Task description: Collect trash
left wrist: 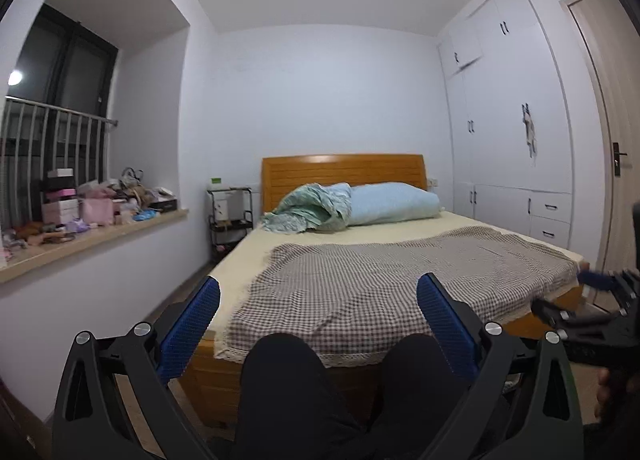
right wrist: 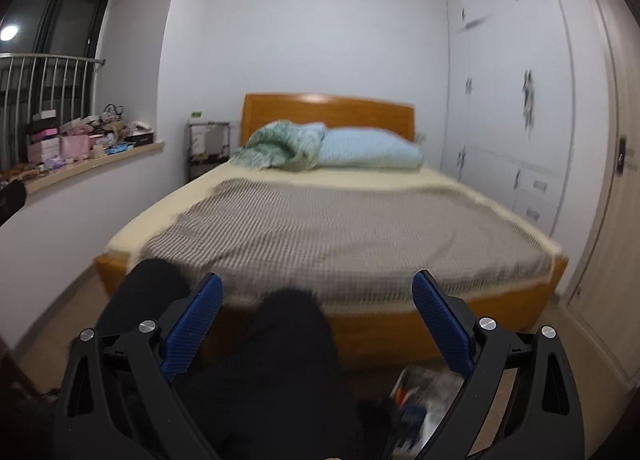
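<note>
My left gripper (left wrist: 319, 284) is open and empty, with its blue pads (left wrist: 192, 324) spread wide above a person's knees in dark trousers (left wrist: 288, 380). My right gripper (right wrist: 317, 280) is also open with nothing in it. It shows in the left wrist view at the right edge as the right gripper (left wrist: 592, 300). Low on the floor to the right lies a blurred heap of white and coloured paper or packaging (right wrist: 424, 392), beside the knee (right wrist: 288, 340). Both grippers face the bed.
A wooden bed (left wrist: 340, 167) with a checked blanket (left wrist: 400, 280), a blue pillow (left wrist: 396, 203) and a green quilt (left wrist: 312, 207) fills the middle. The windowsill (left wrist: 100, 236) at left holds several boxes and bags. A black shelf (left wrist: 230, 215) stands beside the headboard. White wardrobes (left wrist: 512, 139) and a door (left wrist: 616, 119) line the right.
</note>
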A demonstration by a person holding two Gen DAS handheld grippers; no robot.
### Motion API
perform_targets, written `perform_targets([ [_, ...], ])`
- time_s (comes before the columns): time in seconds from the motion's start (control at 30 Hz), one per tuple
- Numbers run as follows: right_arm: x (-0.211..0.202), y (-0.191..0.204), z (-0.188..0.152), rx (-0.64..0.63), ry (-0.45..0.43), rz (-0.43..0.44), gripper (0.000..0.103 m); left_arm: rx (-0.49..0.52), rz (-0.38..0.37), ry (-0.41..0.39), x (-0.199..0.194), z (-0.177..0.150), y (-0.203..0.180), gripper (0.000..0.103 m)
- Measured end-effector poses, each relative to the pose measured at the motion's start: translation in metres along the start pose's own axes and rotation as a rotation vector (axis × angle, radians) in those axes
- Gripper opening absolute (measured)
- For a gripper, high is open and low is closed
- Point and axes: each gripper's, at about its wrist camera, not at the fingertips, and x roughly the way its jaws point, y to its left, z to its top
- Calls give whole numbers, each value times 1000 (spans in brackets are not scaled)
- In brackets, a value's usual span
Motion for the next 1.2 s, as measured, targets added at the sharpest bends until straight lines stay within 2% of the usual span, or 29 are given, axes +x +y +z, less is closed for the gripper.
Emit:
perform_targets([
  [0.13,-4,-3,4,22,-23,-24,91,-41,6,-17,0,11,5,96],
  [0.47,-20,-6,-8,29,-70,-44,91,-27,27,-10,11,22,5,96],
  [0.73,-24,-3,-11,10,-73,-26,91,-13,30,0,14,23,1,96],
  [1.2,-26,-7,-11,12,-77,-59,91,-6,24,3,14,20,-3,96],
])
